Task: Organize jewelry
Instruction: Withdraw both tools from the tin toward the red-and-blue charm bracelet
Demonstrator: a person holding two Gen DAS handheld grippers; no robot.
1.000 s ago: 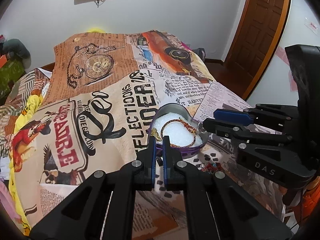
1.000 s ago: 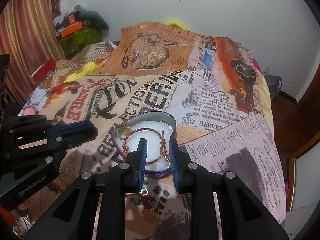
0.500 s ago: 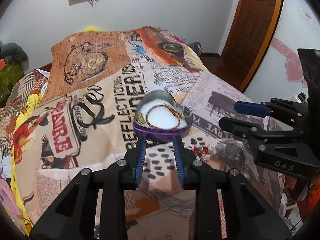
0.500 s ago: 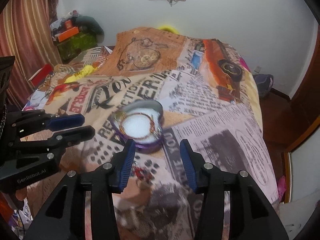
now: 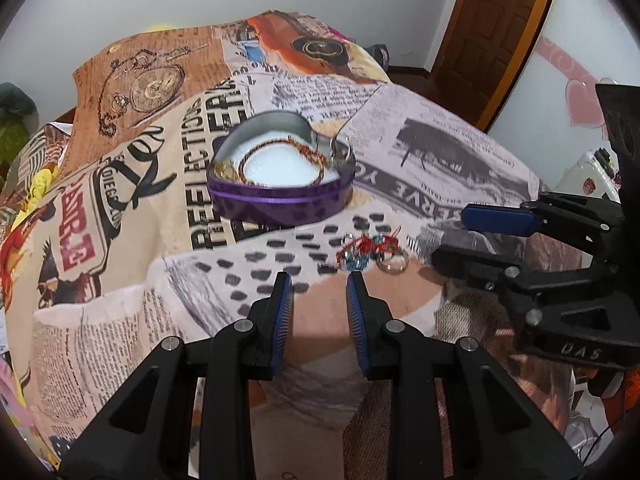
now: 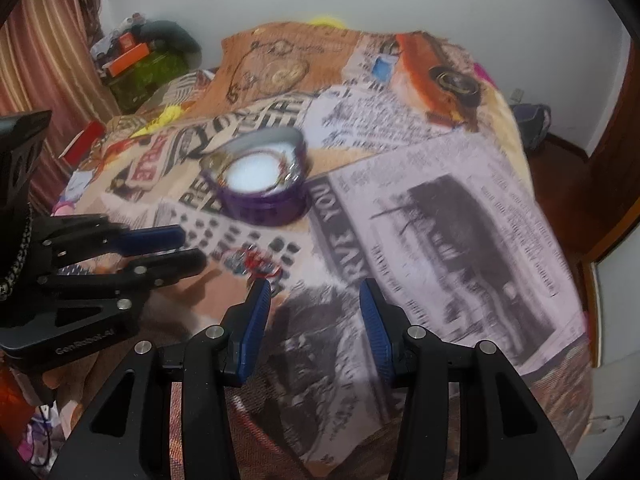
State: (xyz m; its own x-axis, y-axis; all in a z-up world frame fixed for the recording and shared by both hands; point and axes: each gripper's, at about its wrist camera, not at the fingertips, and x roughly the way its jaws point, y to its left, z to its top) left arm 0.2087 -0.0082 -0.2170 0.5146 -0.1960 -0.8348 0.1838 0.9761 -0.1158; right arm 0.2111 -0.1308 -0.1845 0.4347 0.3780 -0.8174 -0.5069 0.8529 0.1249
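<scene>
Jaws of both grippers, nearly shut before, now gape empty, farther from the tin (image 5: pixel 280 176)

A bedspread (image 5: pixel 440 168) printed with newspaper text, a pocket watch and an orange car covered the bed. A brown wooden door (image 5: pixel 496 28) stood at the far right, and a striped curtain (image 6: pixel 48 60) hung at the left beside a green bag (image 6: pixel 154 70) topped with clutter.
</scene>
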